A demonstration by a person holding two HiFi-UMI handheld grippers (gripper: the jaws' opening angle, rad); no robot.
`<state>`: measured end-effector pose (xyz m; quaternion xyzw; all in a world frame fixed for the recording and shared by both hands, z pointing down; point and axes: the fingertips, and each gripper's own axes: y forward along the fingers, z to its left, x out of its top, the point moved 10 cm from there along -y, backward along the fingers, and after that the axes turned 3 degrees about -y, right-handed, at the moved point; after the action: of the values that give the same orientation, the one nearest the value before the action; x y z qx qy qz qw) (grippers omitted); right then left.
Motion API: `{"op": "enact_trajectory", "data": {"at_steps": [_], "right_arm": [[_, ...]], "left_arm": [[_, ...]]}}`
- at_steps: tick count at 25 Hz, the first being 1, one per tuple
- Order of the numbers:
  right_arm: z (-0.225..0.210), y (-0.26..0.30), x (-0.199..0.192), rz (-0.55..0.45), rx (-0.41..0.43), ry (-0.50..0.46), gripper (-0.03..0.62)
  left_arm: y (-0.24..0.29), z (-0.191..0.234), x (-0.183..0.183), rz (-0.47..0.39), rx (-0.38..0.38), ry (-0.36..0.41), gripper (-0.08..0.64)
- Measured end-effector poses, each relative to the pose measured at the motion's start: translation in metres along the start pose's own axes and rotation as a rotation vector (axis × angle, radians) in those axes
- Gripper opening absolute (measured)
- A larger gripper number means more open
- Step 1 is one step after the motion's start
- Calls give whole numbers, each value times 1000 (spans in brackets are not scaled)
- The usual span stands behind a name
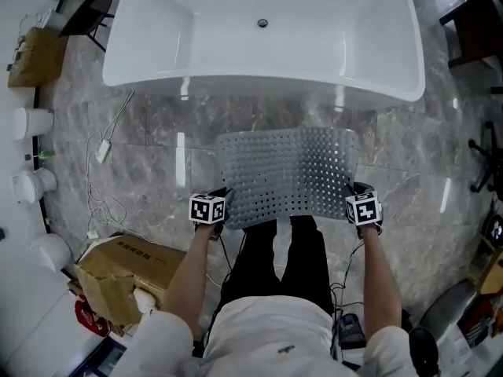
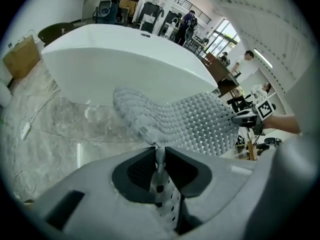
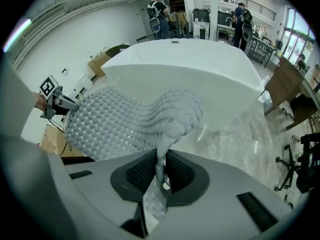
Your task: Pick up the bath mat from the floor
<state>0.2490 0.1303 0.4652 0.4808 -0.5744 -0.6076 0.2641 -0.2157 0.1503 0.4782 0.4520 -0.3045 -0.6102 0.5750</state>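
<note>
A grey perforated rubber bath mat (image 1: pixel 287 175) is stretched between my two grippers, lifted off the marble floor in front of the white bathtub (image 1: pixel 263 34). My left gripper (image 1: pixel 218 210) is shut on the mat's near left corner; in the left gripper view the mat's edge (image 2: pixel 159 156) is pinched between the dark pads. My right gripper (image 1: pixel 355 199) is shut on the near right corner, and the mat's edge (image 3: pixel 161 161) shows clamped between its jaws. The mat (image 2: pixel 195 121) sags and ripples between the grips, and its studded underside (image 3: pixel 120 121) faces the cameras.
The bathtub (image 2: pixel 125 59) stands just beyond the mat. A torn cardboard box (image 1: pixel 118 269) lies at my left, and a white cable with an adapter (image 1: pixel 104 151) lies on the floor. White round containers (image 1: pixel 31 183) line the left wall. A chair base (image 1: pixel 487 163) stands at right.
</note>
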Motion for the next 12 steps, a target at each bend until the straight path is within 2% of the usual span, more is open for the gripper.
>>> {"op": "enact_trajectory", "data": {"at_steps": [4,12], "right_arm": [[4,-38,21,-61,-54,-2,51],[25,-101,66,-215,-145,-1,51]], "left_arm": [[-46,17,16,-62,16,15,66],[-121,49,42,-242,27,-3,66]]}}
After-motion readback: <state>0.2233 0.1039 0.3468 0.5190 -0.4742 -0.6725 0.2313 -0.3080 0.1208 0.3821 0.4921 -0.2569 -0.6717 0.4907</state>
